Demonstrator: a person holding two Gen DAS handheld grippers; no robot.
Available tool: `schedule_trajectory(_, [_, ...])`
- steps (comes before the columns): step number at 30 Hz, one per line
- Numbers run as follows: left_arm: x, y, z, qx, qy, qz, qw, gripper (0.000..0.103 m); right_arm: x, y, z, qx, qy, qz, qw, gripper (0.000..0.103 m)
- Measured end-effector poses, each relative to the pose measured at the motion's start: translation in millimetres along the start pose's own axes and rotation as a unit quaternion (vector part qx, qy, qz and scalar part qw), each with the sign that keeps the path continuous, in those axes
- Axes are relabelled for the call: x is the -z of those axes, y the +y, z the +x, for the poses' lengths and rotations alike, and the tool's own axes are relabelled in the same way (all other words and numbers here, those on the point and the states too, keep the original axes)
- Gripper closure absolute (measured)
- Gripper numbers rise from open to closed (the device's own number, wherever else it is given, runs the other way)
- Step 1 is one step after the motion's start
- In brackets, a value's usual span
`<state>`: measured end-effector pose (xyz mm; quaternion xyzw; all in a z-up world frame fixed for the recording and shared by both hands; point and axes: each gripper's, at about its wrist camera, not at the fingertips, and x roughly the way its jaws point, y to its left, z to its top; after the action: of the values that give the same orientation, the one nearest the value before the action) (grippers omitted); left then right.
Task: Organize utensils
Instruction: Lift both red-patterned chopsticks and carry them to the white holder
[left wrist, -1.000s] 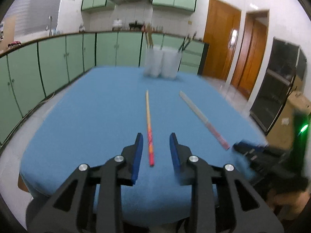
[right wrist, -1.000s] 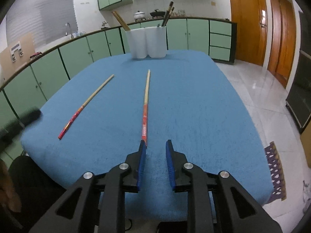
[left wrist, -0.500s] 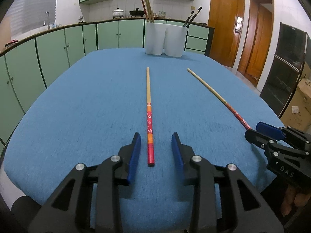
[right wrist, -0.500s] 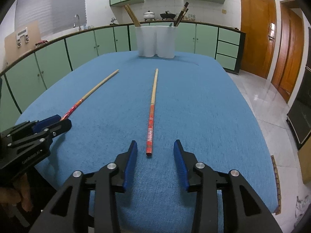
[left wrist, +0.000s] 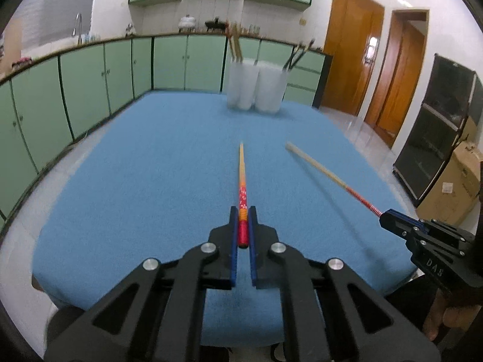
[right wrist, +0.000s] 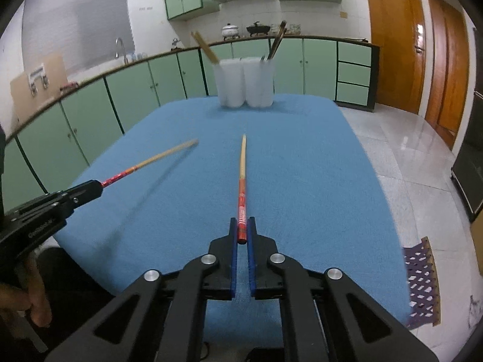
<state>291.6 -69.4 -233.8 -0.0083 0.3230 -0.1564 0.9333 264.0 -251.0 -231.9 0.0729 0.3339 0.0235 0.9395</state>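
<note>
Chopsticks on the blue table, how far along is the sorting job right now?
Done: some chopsticks already stand in the white holder at the far end. In hand: the left gripper is shut on one red-ended chopstick, the right gripper on the other, both lifted off the blue table. Left: carrying both to the holder and dropping them in.

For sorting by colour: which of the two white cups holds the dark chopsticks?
The right-hand cup in both views: dark chopsticks lean out of it, while the left cup holds pale wooden chopsticks.
</note>
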Motion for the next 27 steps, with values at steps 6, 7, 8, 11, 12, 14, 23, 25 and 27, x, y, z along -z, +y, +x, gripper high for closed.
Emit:
schedule_trajectory(6, [-33.1,-9.8,-40.4,0.011,-0.039,0.014,0.9991,0.098,-43.4,1.2,-46.0,-0.016,-0.028,0.013,0.999,0.097])
schedule_trajectory(7, [-39.4,-10.9,-45.9,0.013,-0.045,0.018,0.9988,0.098,-52.2,2.8,-53.4,-0.019,-0.033,0.012,0.999,0.097])
schedule_trajectory(8, [-45.6,-11.7,-50.6,0.015,-0.048,0.021,0.9985,0.098,-60.4,5.6,-57.4,-0.020,-0.037,0.008,0.999,0.097])
schedule_trajectory(11, [-66.8,-13.3,-57.3,0.025,-0.053,0.024,0.9980,0.098,-85.2,15.2,-71.5,-0.019,-0.049,-0.013,0.999,0.097])
schedule_trajectory(12, [-72.0,-14.5,-58.2,0.025,-0.053,0.028,0.9979,0.098,-94.5,18.7,-74.3,-0.018,-0.051,-0.022,0.998,0.097])
schedule_trajectory(14, [-85.1,-14.3,-58.2,0.029,-0.051,0.035,0.9977,0.098,-111.1,23.5,-72.8,-0.018,-0.040,-0.039,0.998,0.097])
schedule_trajectory(23, [-145.0,-6.0,-29.8,0.057,0.002,0.049,0.9972,0.098,-180.5,28.2,-31.1,-0.022,0.029,-0.061,0.997,0.097])
schedule_trajectory(25, [-153.1,-4.3,-23.5,0.060,0.013,0.053,0.9967,0.098,-193.3,30.1,-23.2,-0.022,0.044,-0.066,0.997,0.097])
schedule_trajectory(27, [-164.7,-3.8,-16.7,0.063,0.023,0.056,0.9962,0.098,-208.9,29.5,-12.9,-0.024,0.068,-0.063,0.995,0.097])
